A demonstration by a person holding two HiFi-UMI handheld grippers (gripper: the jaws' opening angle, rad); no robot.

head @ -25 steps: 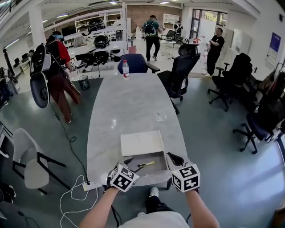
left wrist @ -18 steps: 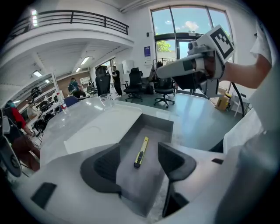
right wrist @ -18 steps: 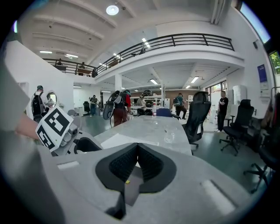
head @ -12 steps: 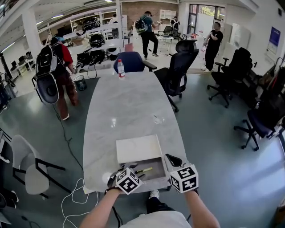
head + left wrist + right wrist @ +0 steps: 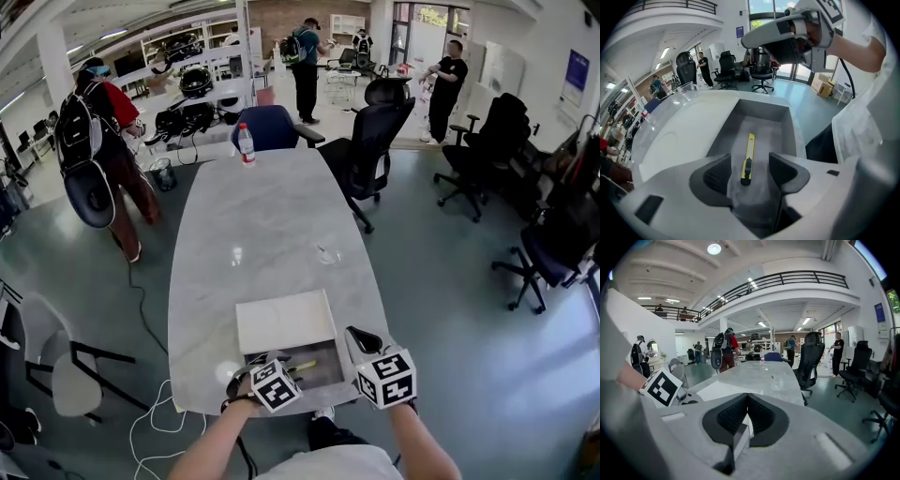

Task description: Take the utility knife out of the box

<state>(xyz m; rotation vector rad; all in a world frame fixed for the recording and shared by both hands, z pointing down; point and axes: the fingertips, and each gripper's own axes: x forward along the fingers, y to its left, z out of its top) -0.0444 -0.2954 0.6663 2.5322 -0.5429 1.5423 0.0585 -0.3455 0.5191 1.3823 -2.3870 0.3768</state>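
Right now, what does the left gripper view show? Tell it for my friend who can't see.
A yellow utility knife lies flat in an open grey box, straight ahead between the open jaws of the left gripper, which do not touch it. The right gripper hangs above the box's far side.

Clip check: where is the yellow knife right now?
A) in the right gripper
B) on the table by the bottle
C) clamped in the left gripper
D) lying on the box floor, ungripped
D: the knife lies flat in the box, with the jaws of the left gripper apart either side of it.
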